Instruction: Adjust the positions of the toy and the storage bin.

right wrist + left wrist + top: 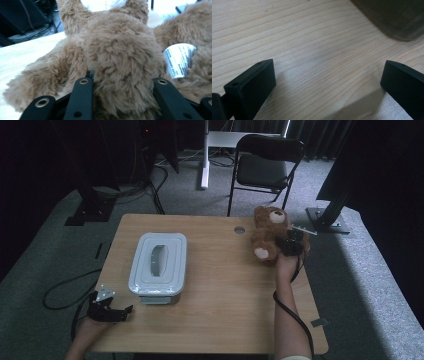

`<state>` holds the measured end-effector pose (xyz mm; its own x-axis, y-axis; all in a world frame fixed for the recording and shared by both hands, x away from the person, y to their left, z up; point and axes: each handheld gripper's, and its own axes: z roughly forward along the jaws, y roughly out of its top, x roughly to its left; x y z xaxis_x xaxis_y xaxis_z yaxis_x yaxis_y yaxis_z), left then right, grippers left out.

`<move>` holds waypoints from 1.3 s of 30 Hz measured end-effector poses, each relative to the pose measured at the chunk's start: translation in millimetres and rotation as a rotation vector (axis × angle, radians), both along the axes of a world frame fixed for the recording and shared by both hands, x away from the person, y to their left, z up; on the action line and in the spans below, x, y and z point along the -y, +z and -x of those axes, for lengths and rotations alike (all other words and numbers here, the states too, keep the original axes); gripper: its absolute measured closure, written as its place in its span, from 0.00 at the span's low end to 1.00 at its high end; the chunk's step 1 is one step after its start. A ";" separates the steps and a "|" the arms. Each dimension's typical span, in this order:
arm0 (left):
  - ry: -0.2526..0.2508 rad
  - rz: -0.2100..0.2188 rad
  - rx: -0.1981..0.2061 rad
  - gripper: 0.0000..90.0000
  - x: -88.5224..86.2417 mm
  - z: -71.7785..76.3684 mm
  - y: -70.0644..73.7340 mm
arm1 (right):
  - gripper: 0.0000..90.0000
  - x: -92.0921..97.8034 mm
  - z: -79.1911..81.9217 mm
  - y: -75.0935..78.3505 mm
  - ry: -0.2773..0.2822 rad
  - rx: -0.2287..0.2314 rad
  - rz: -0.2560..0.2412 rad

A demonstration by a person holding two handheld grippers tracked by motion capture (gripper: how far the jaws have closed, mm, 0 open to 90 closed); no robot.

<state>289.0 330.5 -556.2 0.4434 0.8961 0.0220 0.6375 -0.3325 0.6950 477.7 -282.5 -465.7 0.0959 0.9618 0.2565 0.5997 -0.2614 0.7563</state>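
Observation:
A brown teddy bear (267, 232) lies at the table's far right edge. My right gripper (290, 244) is at its near side. In the right gripper view the bear's fur (120, 50) bulges between the two black jaws, and my right gripper (122, 81) is shut on it. A white label tag (178, 60) sticks out of the fur to the right. My left gripper (125, 312) rests at the table's near left edge. In the left gripper view my left gripper (328, 82) is open wide over bare wood.
A grey lidded container (159, 262) with a handle on top sits left of centre on the wooden table (225, 310); its corner (397, 17) shows in the left gripper view. A black folding chair (267, 162) stands beyond the table. Cables trail on the floor at left.

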 end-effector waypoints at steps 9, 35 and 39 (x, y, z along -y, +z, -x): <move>0.000 0.000 0.000 0.01 0.0 0.0 0.0 | 0.51 -13.7 -8.5 -24.6 0.002 -0.055 0.038; 0.034 0.025 0.079 0.01 -3.6 -26.0 20.1 | 0.15 -9.8 20.5 34.8 0.147 0.046 -0.018; 0.044 0.039 0.074 0.01 -2.7 -37.2 22.4 | 0.15 -30.1 24.9 42.3 0.229 0.068 -0.026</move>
